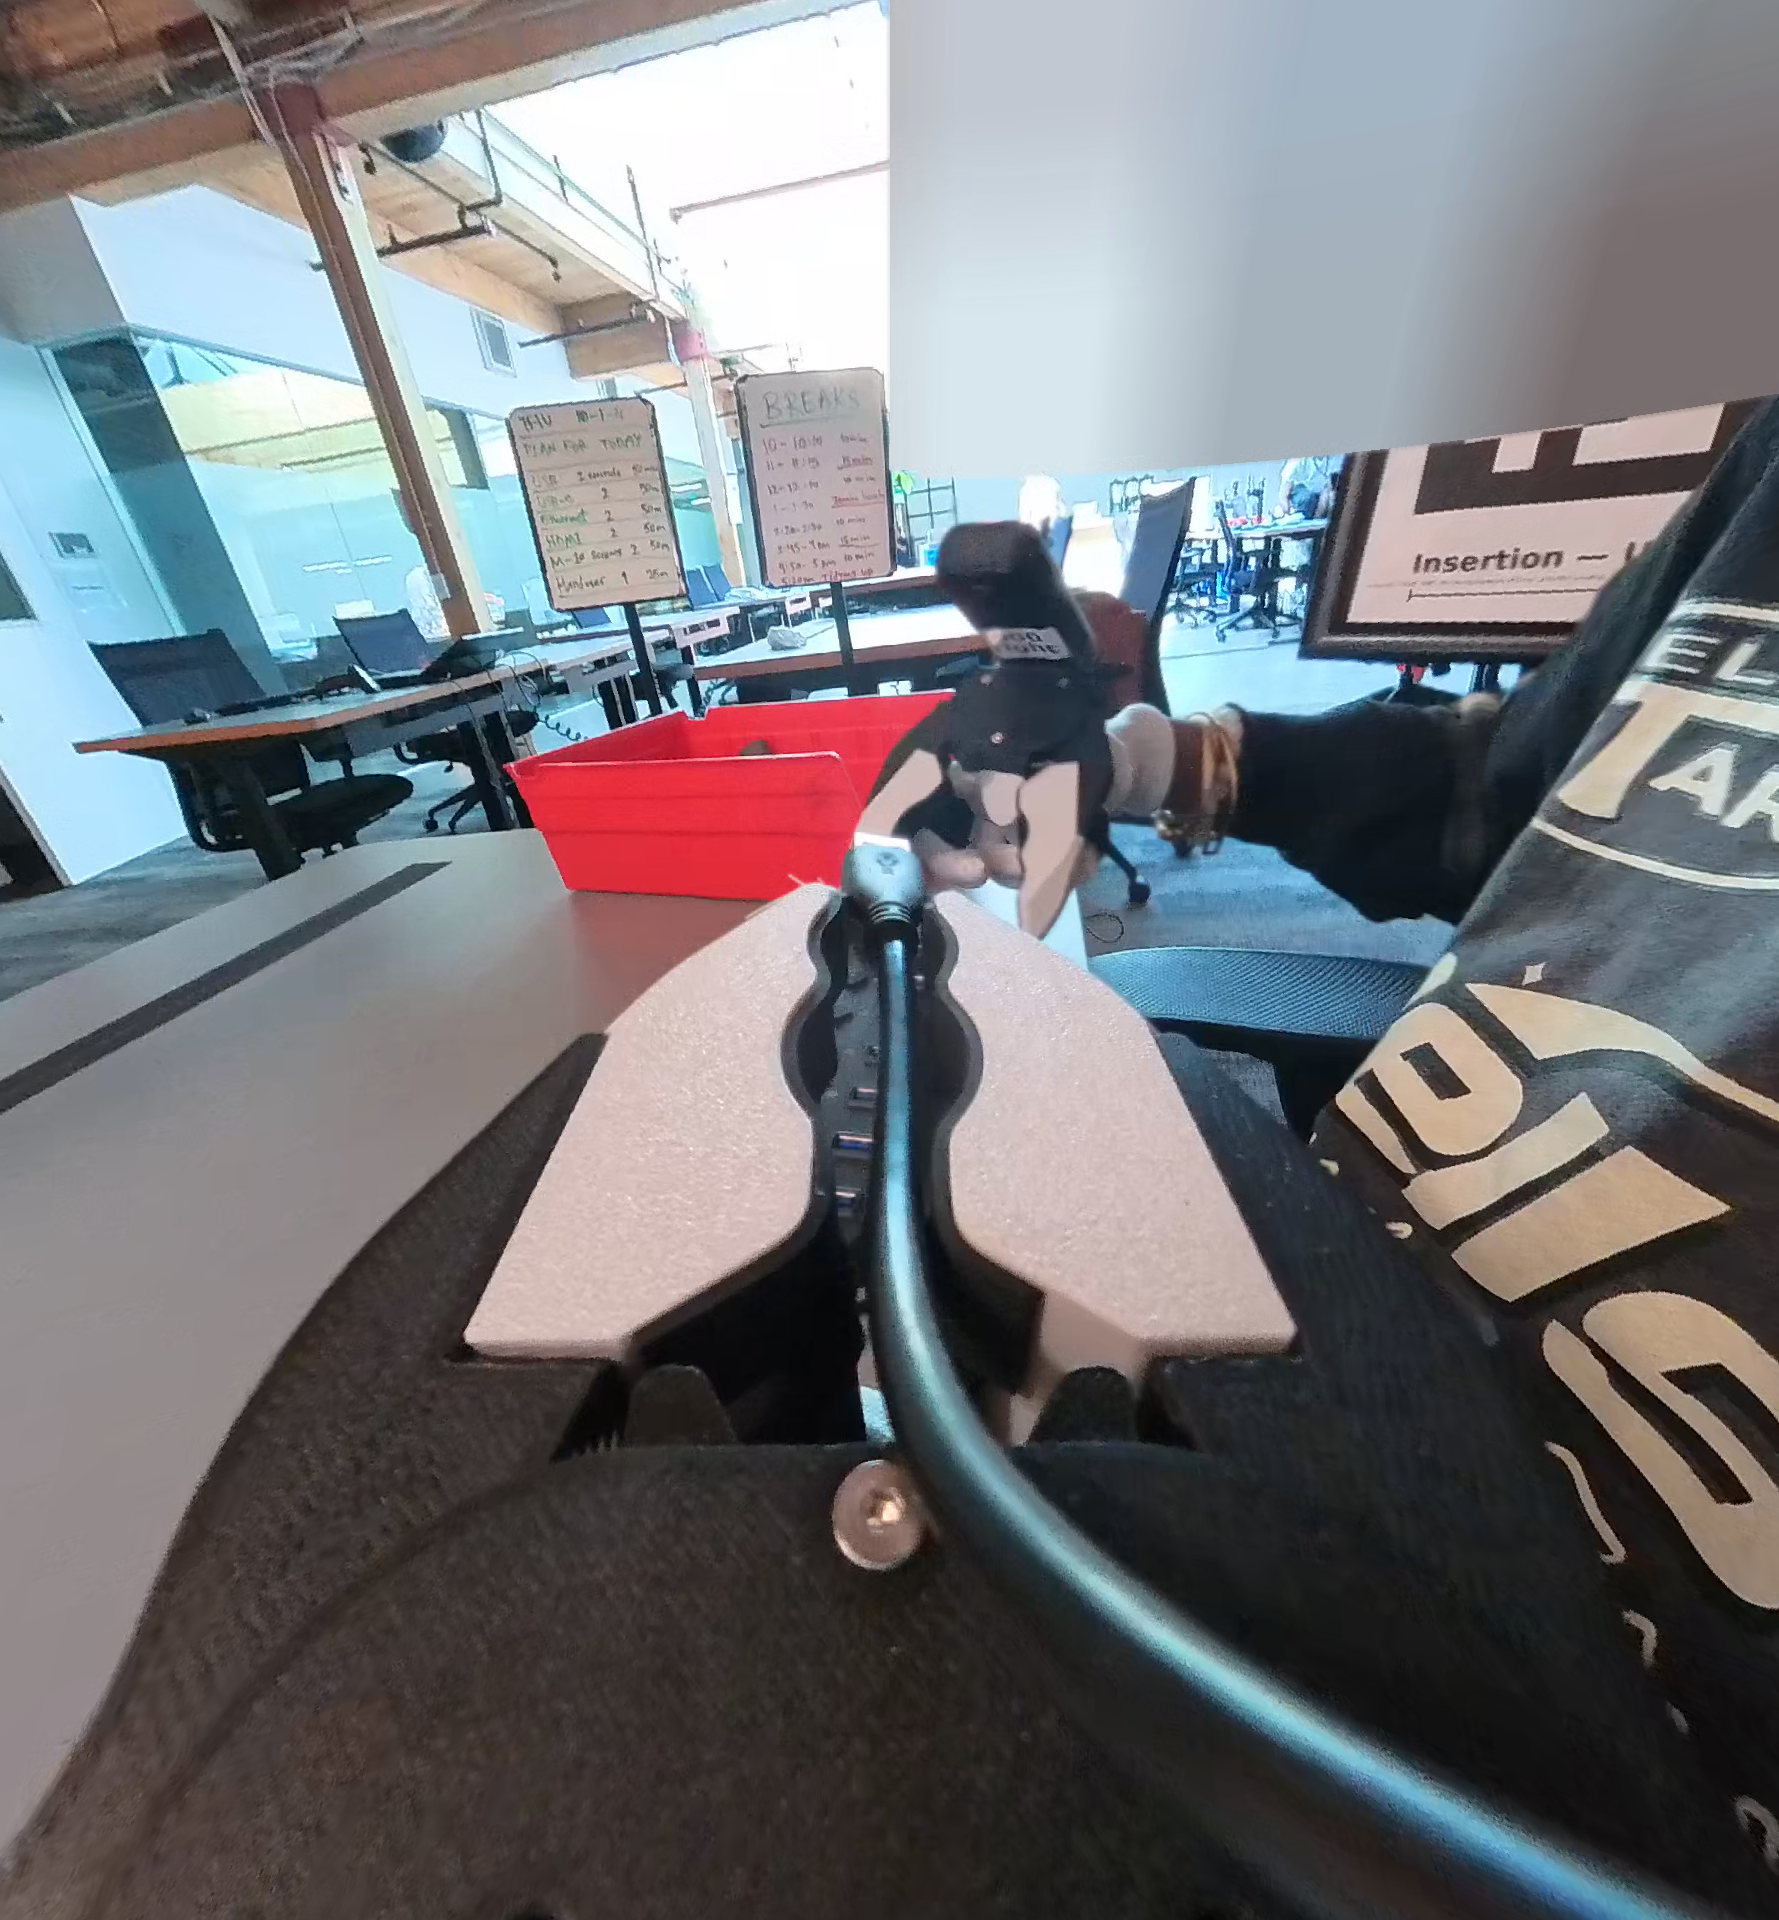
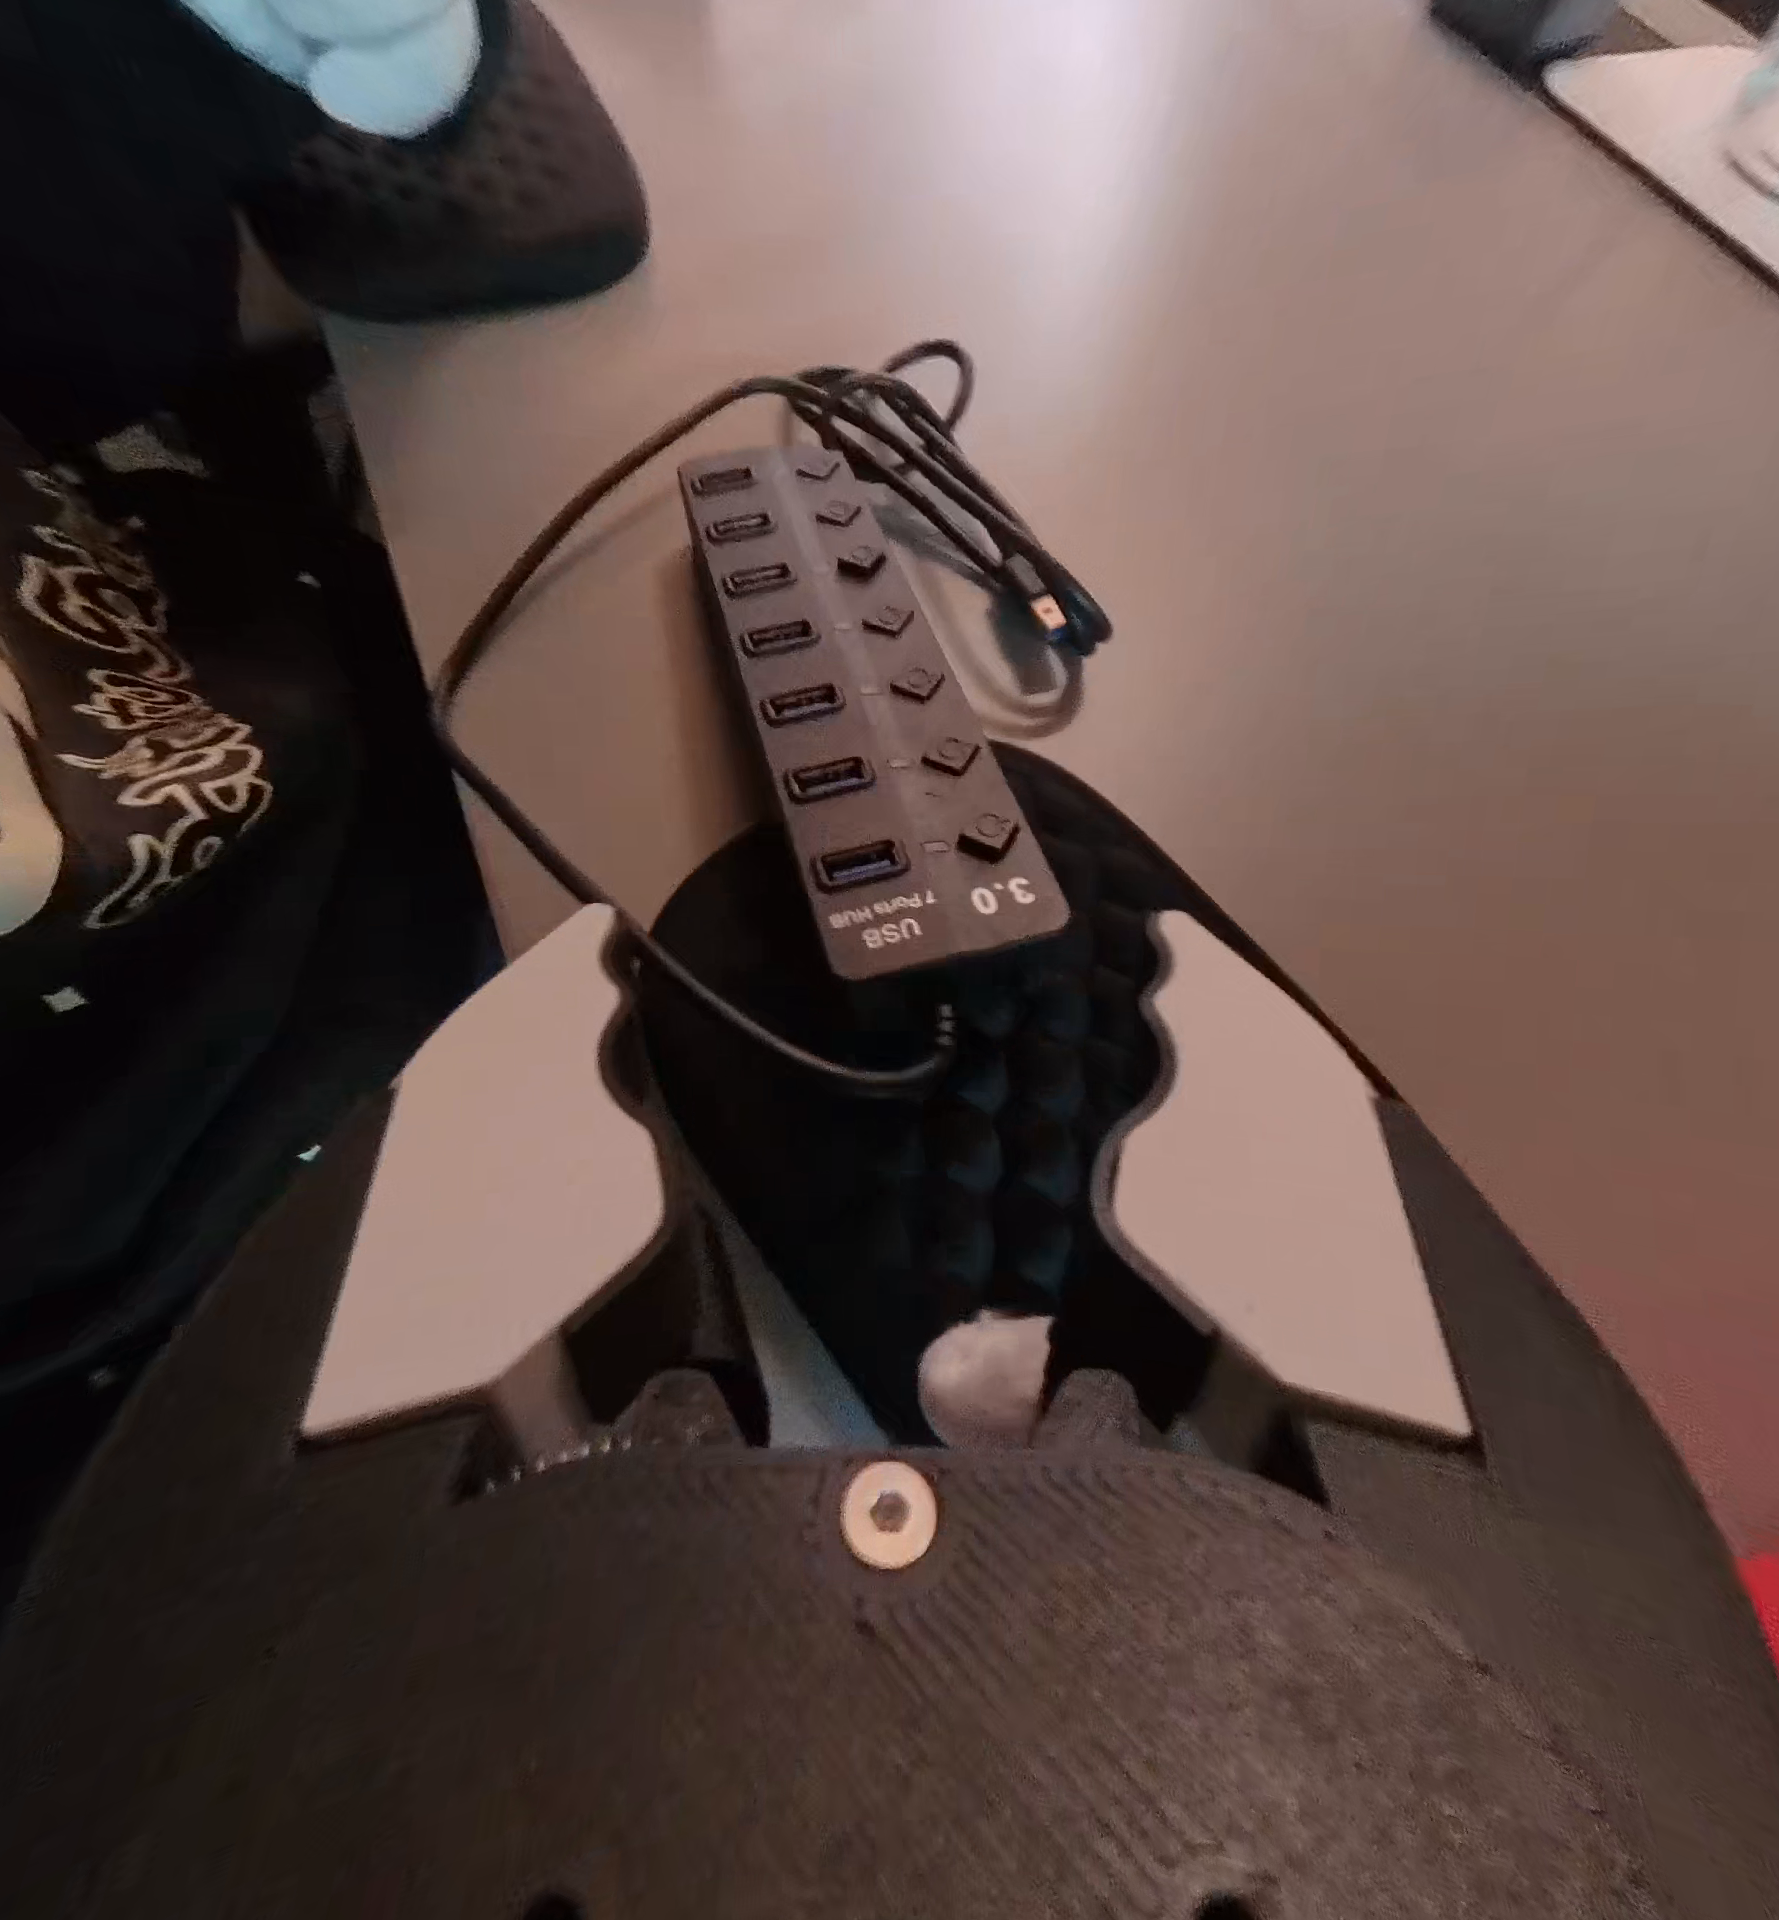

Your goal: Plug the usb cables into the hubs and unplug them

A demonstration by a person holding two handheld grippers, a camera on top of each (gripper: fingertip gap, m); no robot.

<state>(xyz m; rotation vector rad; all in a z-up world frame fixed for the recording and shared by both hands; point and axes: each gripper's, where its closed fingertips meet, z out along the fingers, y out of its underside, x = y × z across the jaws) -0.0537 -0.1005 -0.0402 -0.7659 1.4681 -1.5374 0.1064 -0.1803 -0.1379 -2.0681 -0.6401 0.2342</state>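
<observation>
My left gripper [image 1: 880, 906] is shut on a black USB plug [image 1: 880, 871]. The plug's silver end sticks out past the fingertips, and its black cable [image 1: 895, 1195] runs back over the fingers. Through the narrow gap between the fingers I see a black hub [image 1: 852, 1143] with blue ports, lying below. My right gripper [image 1: 978, 852] hovers just beyond the plug, jaws apart. In the right wrist view my right gripper [image 2: 864, 883] is wide open around the near end of the multi-port hub [image 2: 843, 707], which lies on the table. The left gripper [image 2: 469, 208] shows blurred at the top left.
A bundled cable [image 2: 968, 520] lies right of the hub, and a thin cable [image 2: 469, 623] loops round its left. A red bin [image 1: 698, 821] stands on the grey table [image 1: 189, 1091] behind. The person's dark shirt [image 1: 1643, 1143] fills the right side. A chair seat [image 1: 1269, 987] is beyond the table edge. Tip to tip, the grippers are about 20 cm apart.
</observation>
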